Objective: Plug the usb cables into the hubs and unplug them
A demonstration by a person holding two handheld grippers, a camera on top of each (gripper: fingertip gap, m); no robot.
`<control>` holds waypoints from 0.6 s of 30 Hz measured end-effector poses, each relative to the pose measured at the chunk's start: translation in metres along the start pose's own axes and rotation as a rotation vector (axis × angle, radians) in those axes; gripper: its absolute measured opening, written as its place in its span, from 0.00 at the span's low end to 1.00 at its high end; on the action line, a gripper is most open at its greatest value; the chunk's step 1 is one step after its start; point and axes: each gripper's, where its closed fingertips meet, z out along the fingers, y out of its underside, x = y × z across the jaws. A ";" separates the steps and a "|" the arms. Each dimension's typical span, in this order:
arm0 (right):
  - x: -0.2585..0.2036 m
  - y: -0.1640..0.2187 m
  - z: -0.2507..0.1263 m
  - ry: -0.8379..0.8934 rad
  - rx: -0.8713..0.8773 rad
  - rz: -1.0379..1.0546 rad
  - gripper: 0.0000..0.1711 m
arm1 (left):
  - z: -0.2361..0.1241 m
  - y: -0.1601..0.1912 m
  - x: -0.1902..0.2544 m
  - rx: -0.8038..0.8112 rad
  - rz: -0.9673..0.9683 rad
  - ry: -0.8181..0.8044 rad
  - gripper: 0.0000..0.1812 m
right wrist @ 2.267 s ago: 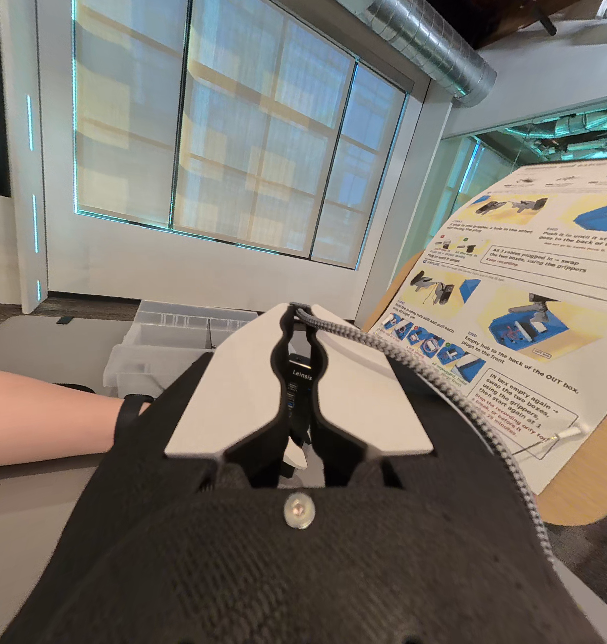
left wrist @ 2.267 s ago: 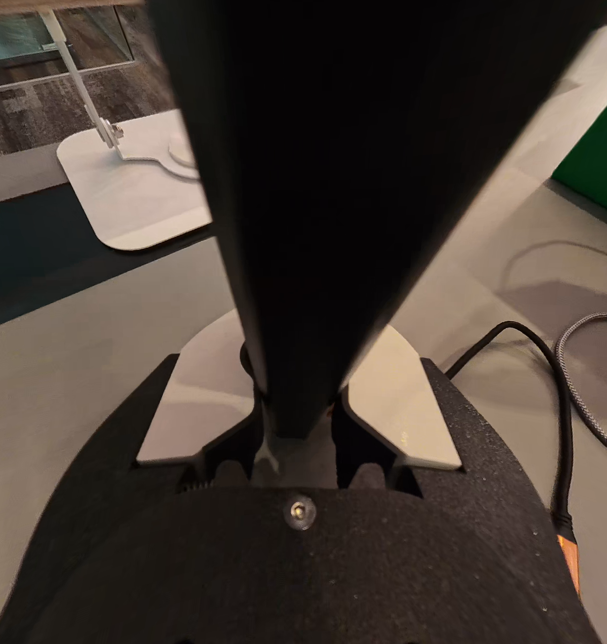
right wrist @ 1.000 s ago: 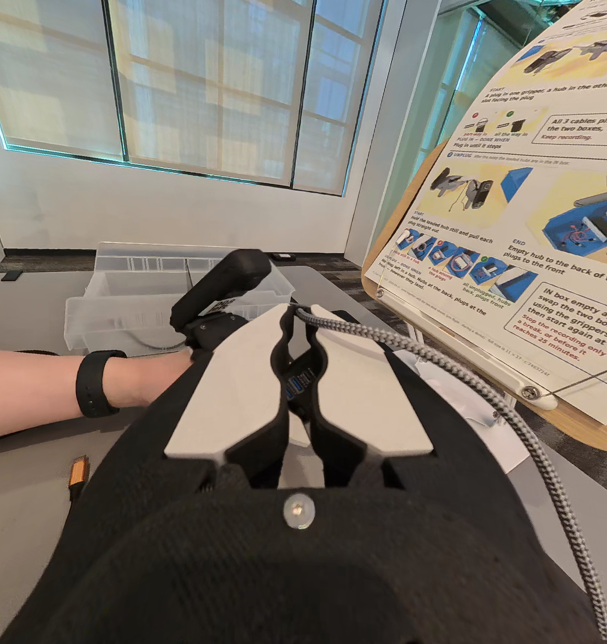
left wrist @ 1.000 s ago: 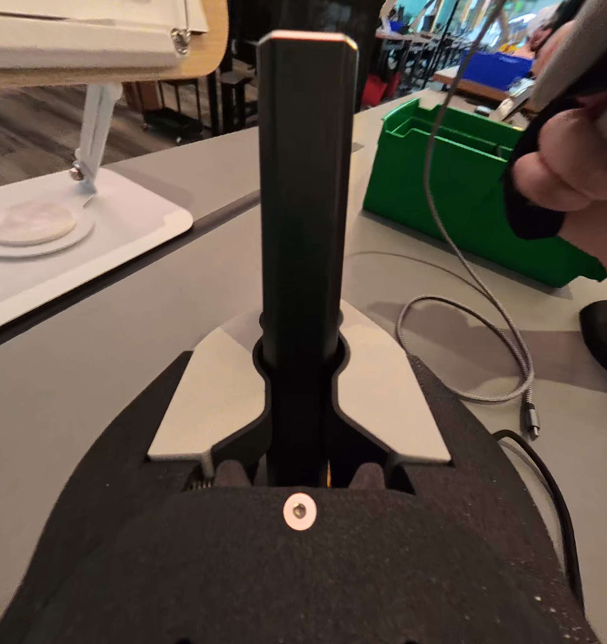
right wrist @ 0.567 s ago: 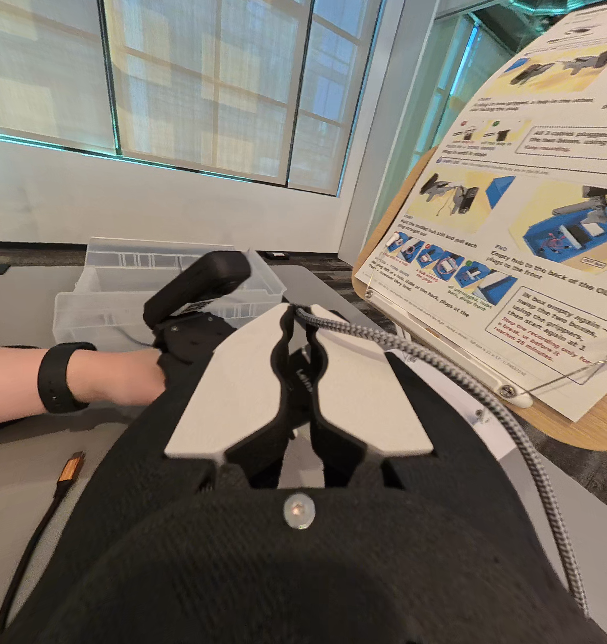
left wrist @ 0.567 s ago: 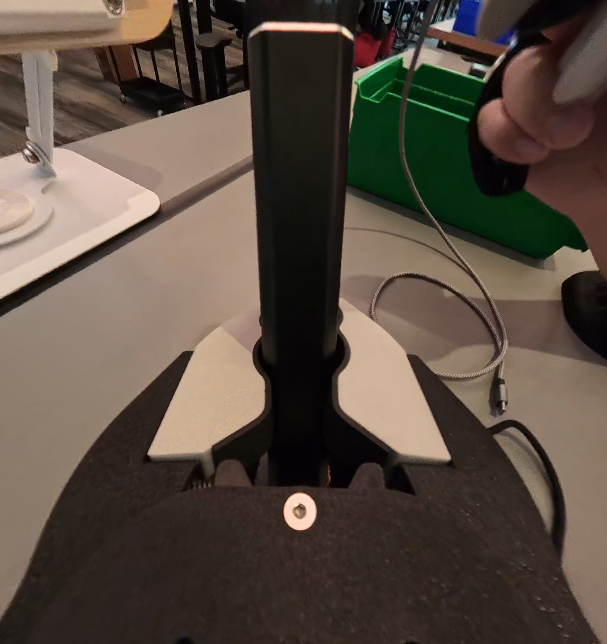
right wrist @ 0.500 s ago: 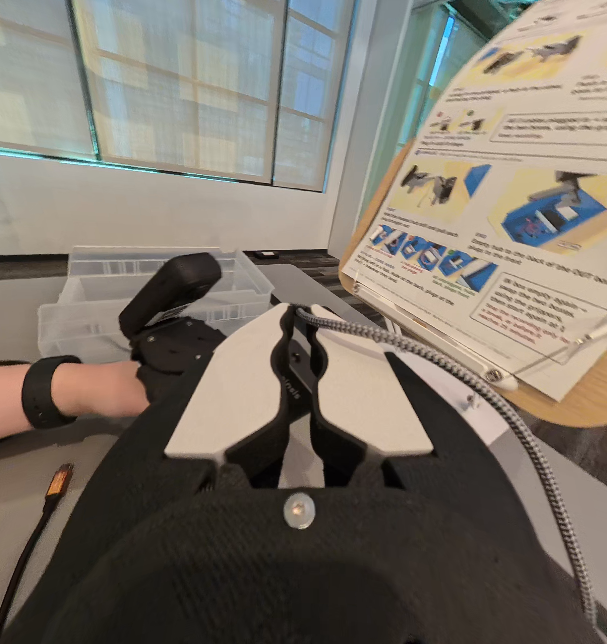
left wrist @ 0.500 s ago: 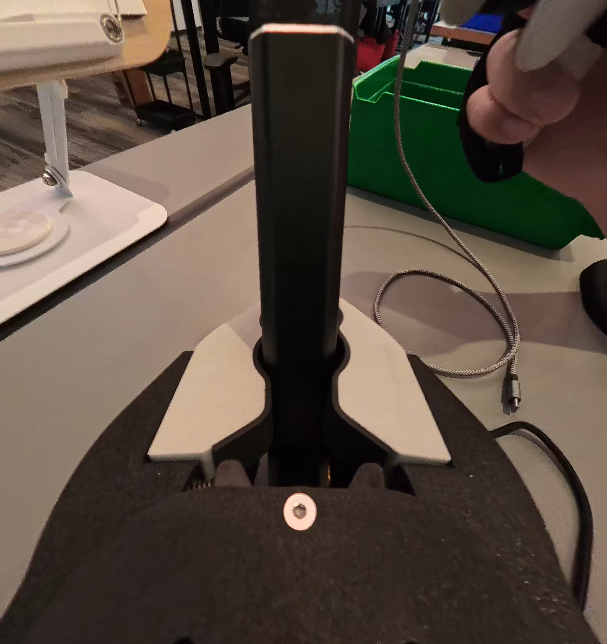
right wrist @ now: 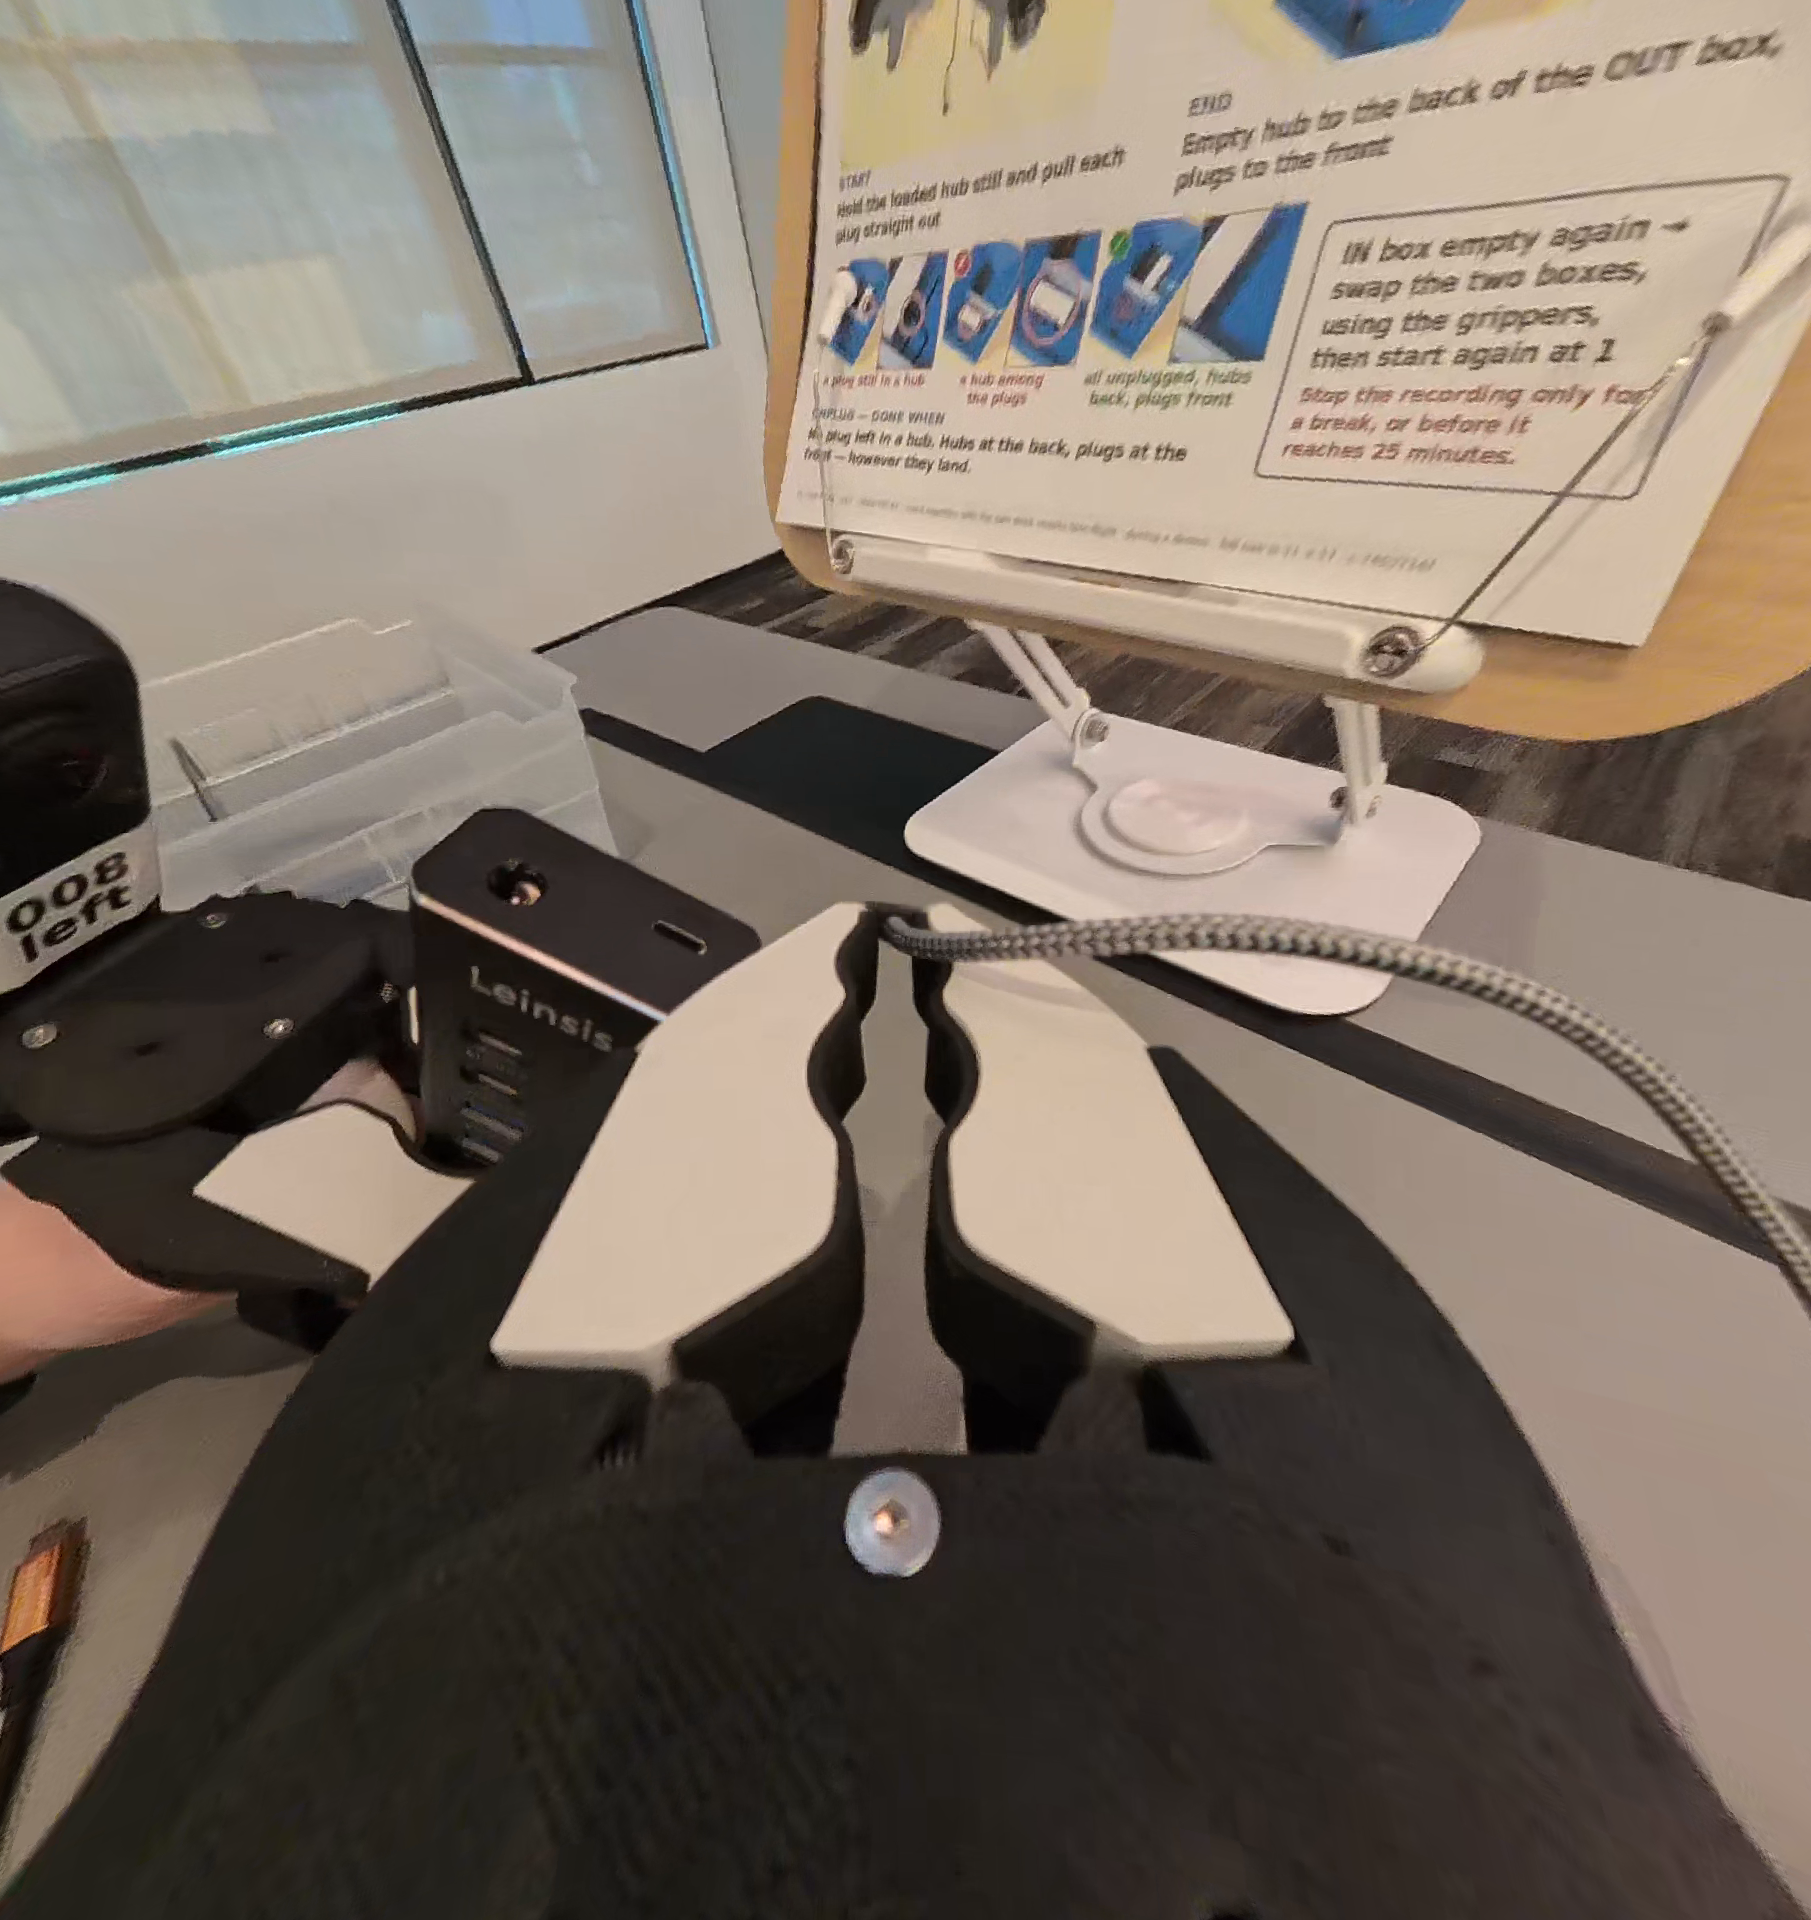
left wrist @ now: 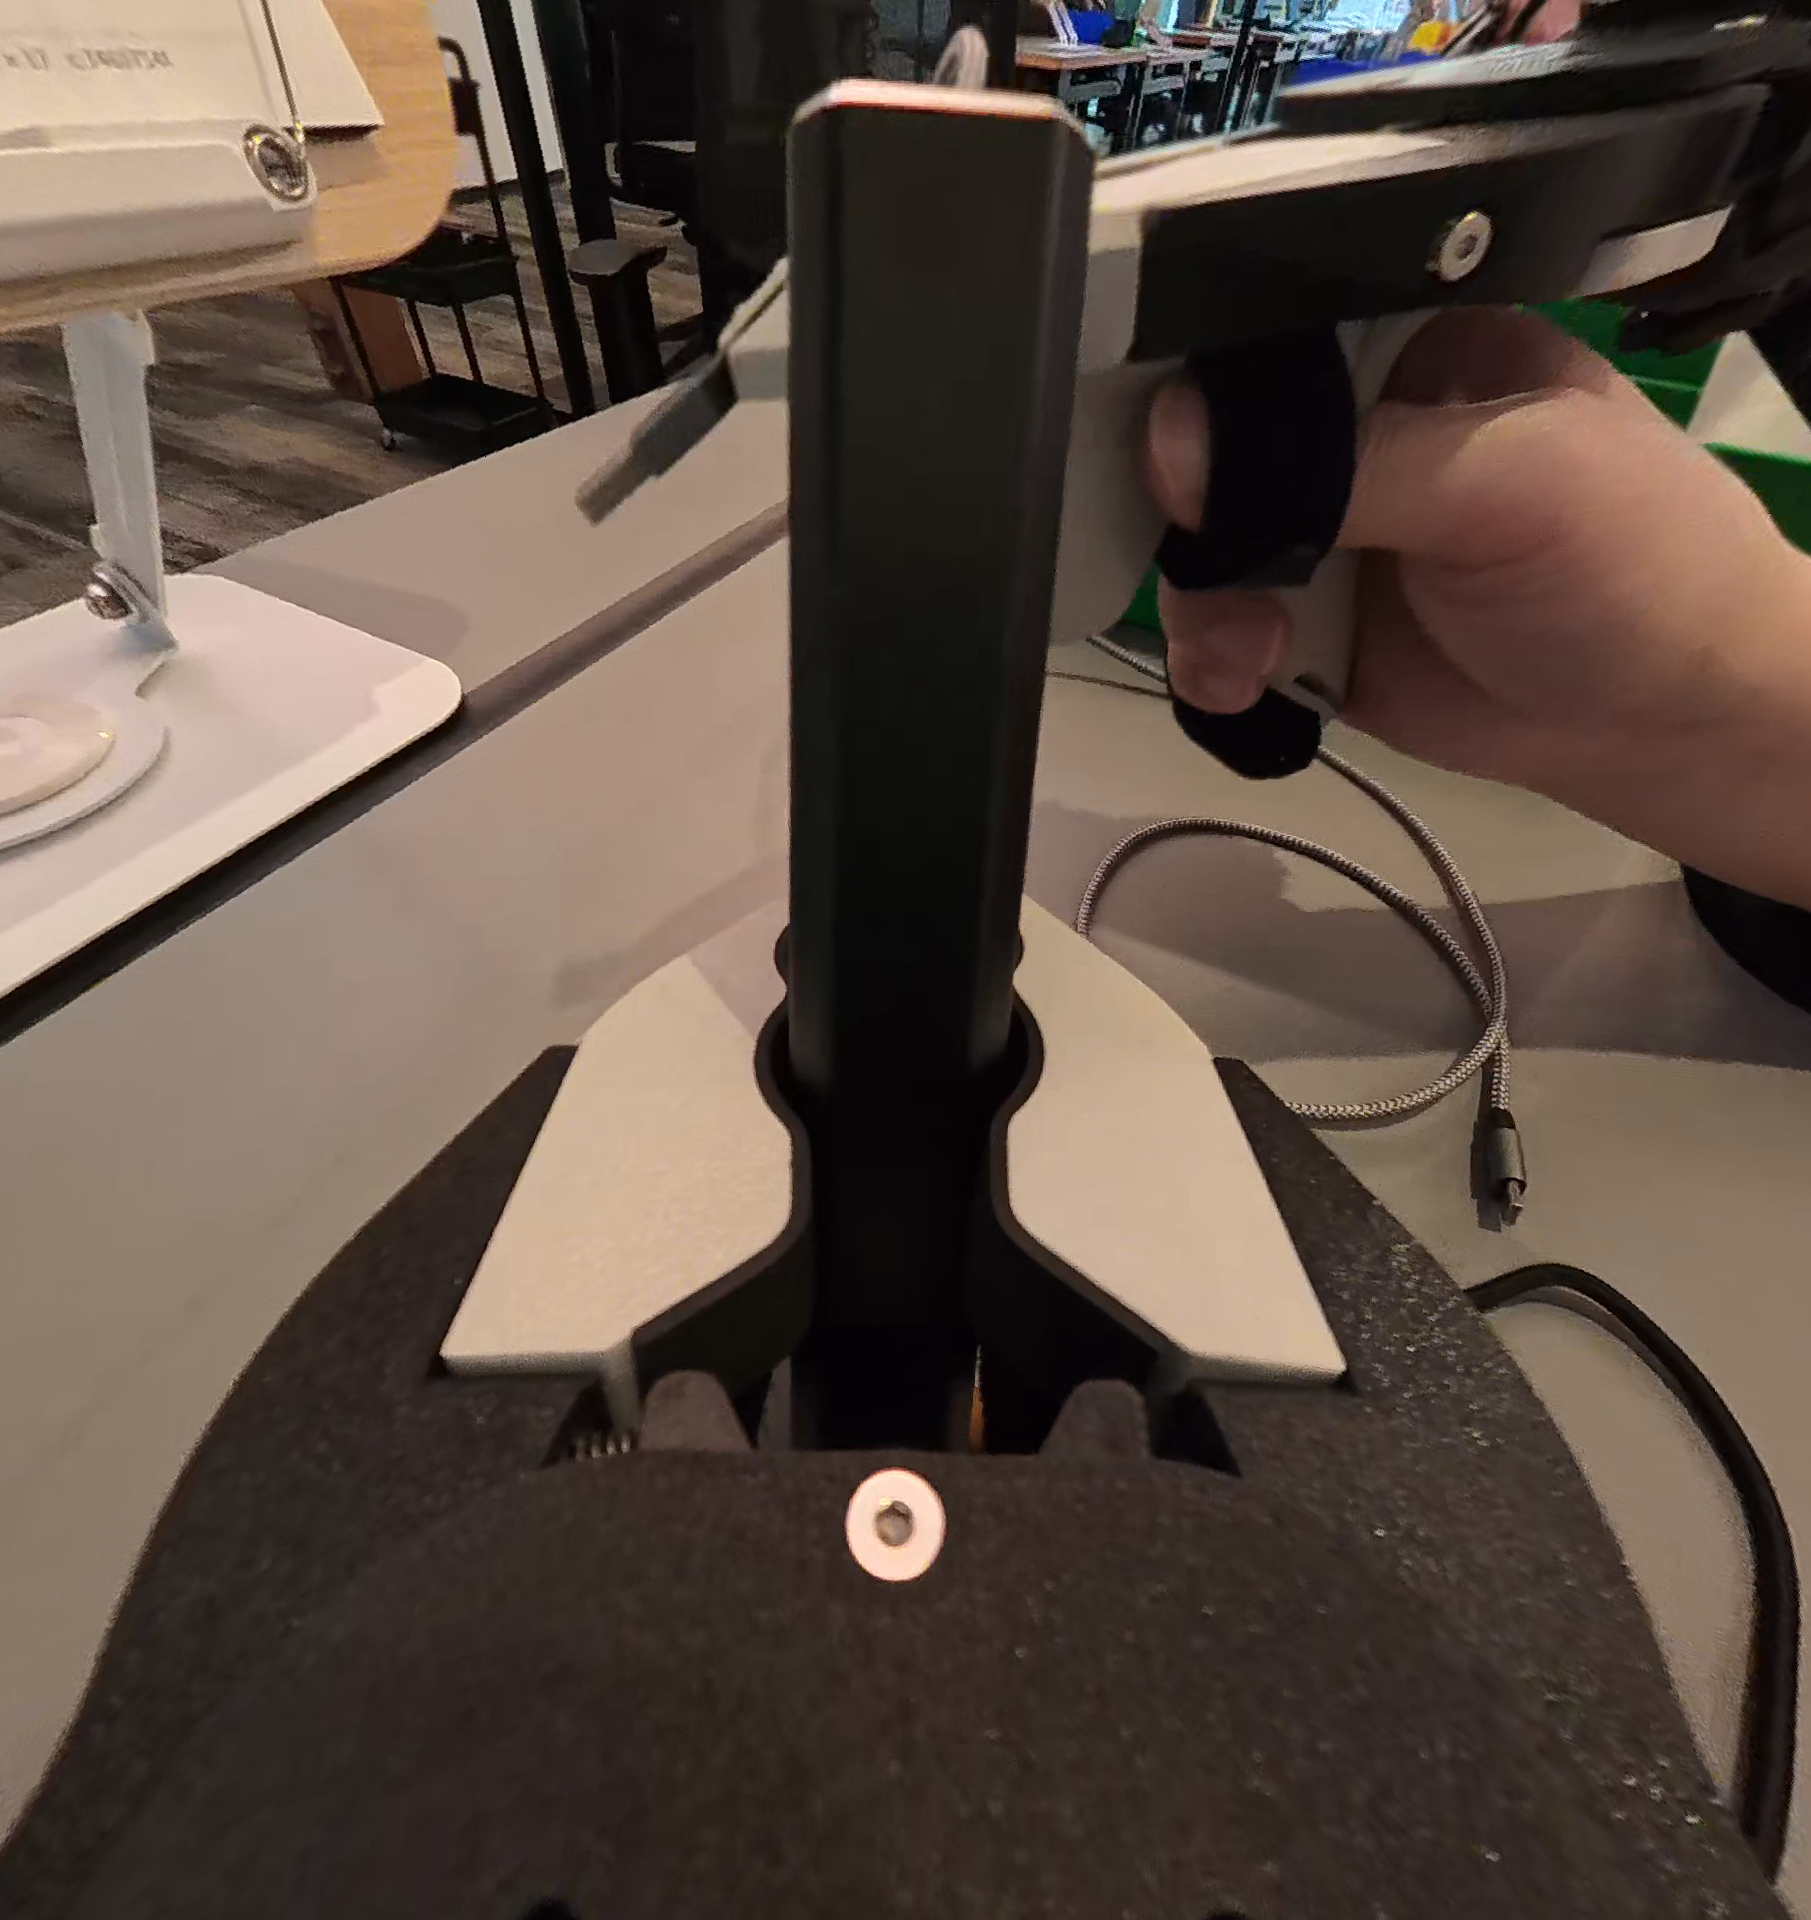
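My left gripper (left wrist: 901, 997) is shut on a black USB hub (left wrist: 922, 520) and holds it upright above the grey table. My right gripper (right wrist: 896, 925) is shut on the plug of a grey braided cable (right wrist: 1503, 987). The plug is hidden between the fingers in the right wrist view. In the left wrist view the right gripper (left wrist: 755, 353) reaches in from the right behind the hub, and the grey plug (left wrist: 652, 447) pokes out past the hub's left side. In the right wrist view the hub (right wrist: 558, 966) stands just left of my right fingers, its ports facing them.
The braided cable loops on the table (left wrist: 1400, 904), its free end (left wrist: 1498, 1164) lying loose. A black cable (left wrist: 1711, 1455) with an orange plug (right wrist: 39, 1590) lies nearby. A green bin (left wrist: 1794, 488), a clear plastic box (right wrist: 361, 727) and a white document stand (right wrist: 1192, 831) surround the work area. Tip to tip, the grippers are about 9 centimeters apart.
The right gripper has come down and swung across towards the hub with the plug. The plug now shows past the hub's left side. The left gripper has kept hold of the hub.
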 end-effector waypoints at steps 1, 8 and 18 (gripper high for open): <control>0.000 -0.001 0.000 -0.004 0.012 0.006 0.04 | 0.001 0.000 0.001 0.002 0.002 0.000 0.17; -0.008 -0.009 -0.003 -0.086 0.066 0.084 0.04 | 0.006 -0.004 0.009 0.015 -0.003 0.035 0.17; -0.027 -0.017 -0.004 -0.170 0.104 0.057 0.04 | 0.011 -0.001 0.004 -0.016 0.011 0.000 0.34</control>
